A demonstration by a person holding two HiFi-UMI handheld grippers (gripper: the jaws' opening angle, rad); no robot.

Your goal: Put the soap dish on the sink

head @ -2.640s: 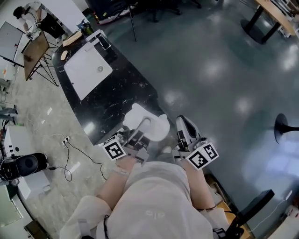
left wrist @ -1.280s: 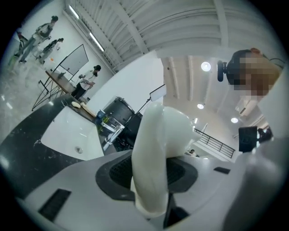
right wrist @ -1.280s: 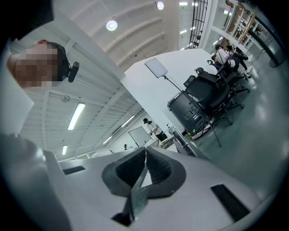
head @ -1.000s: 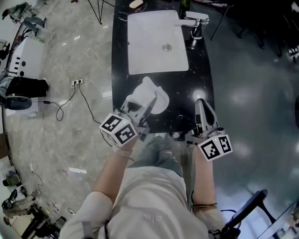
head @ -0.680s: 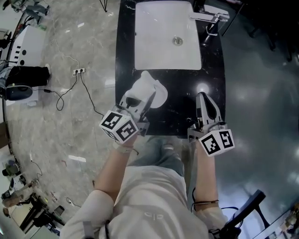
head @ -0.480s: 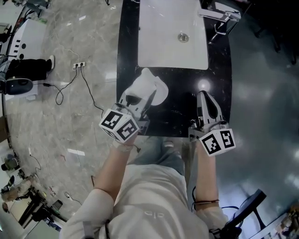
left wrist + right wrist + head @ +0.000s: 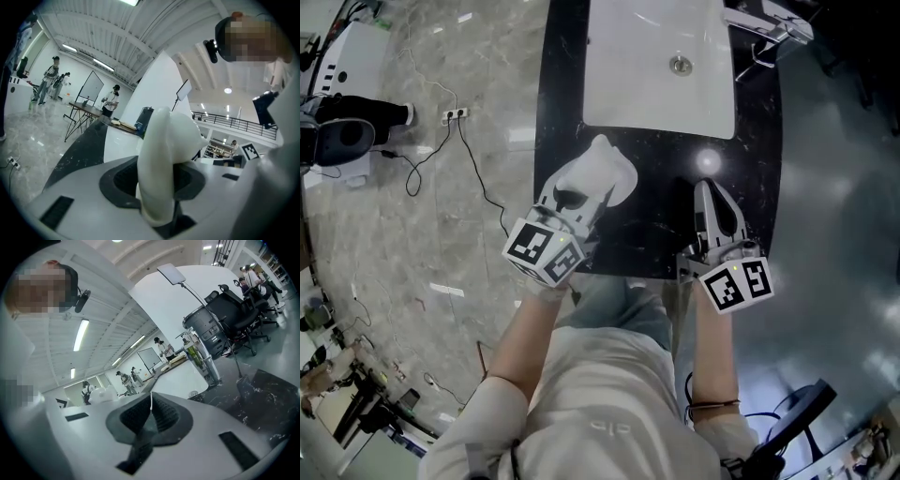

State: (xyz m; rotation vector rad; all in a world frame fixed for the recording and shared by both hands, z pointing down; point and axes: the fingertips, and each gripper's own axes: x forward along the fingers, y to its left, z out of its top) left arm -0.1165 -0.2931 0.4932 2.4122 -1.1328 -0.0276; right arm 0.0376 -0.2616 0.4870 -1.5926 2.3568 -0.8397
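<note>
A white soap dish (image 7: 592, 178) is clamped between the jaws of my left gripper (image 7: 574, 200), which is shut on it over the near left part of the black counter (image 7: 656, 234). In the left gripper view the soap dish (image 7: 161, 159) stands on edge between the pads and hides most of what lies ahead. The white sink basin (image 7: 660, 66) lies just beyond, with its drain (image 7: 680, 65) and a chrome faucet (image 7: 769, 23) at its right. My right gripper (image 7: 713, 197) hovers over the counter's near right, shut with nothing in it; its pads (image 7: 151, 416) meet.
The counter's near edge is right by the person's legs. A marble floor with a cable and socket strip (image 7: 455, 114) lies to the left, dark floor to the right. People, a whiteboard and office chairs (image 7: 239, 310) stand far off.
Both grippers have come forward over the counter toward the basin and sunk lower. The soap dish stays gripped in the left one. The view has swung so the basin sits nearer and squarer.
</note>
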